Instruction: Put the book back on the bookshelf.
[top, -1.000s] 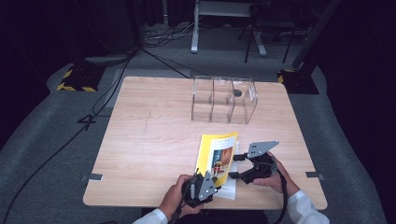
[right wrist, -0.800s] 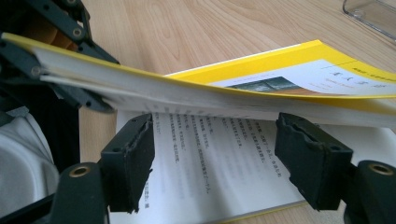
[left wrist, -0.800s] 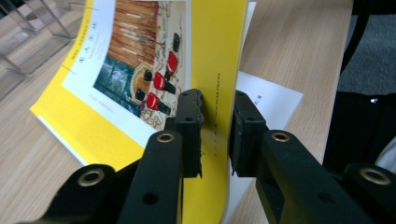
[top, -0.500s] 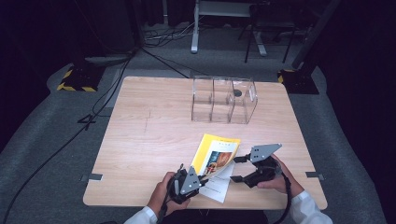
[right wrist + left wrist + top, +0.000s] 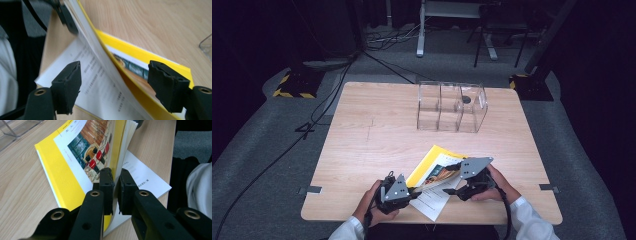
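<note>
The yellow book [image 5: 432, 167] lies at the desk's [image 5: 362, 140] 6 o'clock edge, partly opened. The left gripper [image 5: 114, 186] pinches the front cover and some pages in nearly closed jaws. The right gripper [image 5: 120, 82] has wide-open jaws holding nothing, so opening seems half done.

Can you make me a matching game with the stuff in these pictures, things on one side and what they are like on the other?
Things:
1. left gripper
2. right gripper
3. book cover
4. clear box

What they are like:
A. yellow
B. see-through, at the far side of the table
C. jaws wide apart
D. pinching a bunch of pages

Pairs: 1-D, 2-C, 3-A, 4-B
</note>
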A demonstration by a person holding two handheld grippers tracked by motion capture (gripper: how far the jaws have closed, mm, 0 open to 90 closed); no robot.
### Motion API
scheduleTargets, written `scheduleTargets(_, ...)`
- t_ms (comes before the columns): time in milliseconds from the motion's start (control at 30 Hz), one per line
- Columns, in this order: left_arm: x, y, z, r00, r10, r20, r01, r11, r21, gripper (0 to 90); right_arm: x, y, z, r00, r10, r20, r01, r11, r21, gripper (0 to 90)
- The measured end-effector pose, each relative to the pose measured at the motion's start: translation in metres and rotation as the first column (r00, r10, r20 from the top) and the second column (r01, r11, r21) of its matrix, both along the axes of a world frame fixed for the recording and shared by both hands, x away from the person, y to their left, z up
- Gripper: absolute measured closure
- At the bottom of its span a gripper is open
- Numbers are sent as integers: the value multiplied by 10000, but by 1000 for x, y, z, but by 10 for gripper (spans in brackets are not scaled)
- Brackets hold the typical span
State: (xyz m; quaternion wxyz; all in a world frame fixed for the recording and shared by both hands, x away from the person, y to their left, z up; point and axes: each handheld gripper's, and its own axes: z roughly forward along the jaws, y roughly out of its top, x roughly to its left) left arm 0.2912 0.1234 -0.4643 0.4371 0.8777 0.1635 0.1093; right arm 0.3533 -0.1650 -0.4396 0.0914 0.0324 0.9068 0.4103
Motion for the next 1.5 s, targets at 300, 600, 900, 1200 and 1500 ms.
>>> scheduleTargets(300, 8, 30, 1, 9997, 13, -228, -9, 9999, 133, 803, 18, 1, -26, 9888, -693, 1320, 862, 9881, -1276, 592)
scheduleTargets(600, 38, 66, 10, 9918, 1225, -370, -1221, 9925, 107, 706, 14, 4, -29, 9820, -289, 1866, 376, 9984, -430, 775)
scheduleTargets(900, 22, 61, 17, 9696, 2437, 212, -2439, 9697, 109, 328, 8, 21, -26, 9798, -331, 1972, 460, 9971, -612, 798)
scheduleTargets(1200, 12, -6, 22, 9586, 2507, 1354, -2697, 9516, 1472, 302, 5, 31, -21, 9786, -353, 2028, 571, 9931, -1025, 797)
scheduleTargets(1500, 14, -1, 4, 9688, 2188, 1167, -2408, 9425, 2318, 698, 7, 30, -21, 9852, -507, 1636, 616, 9961, -627, 734)
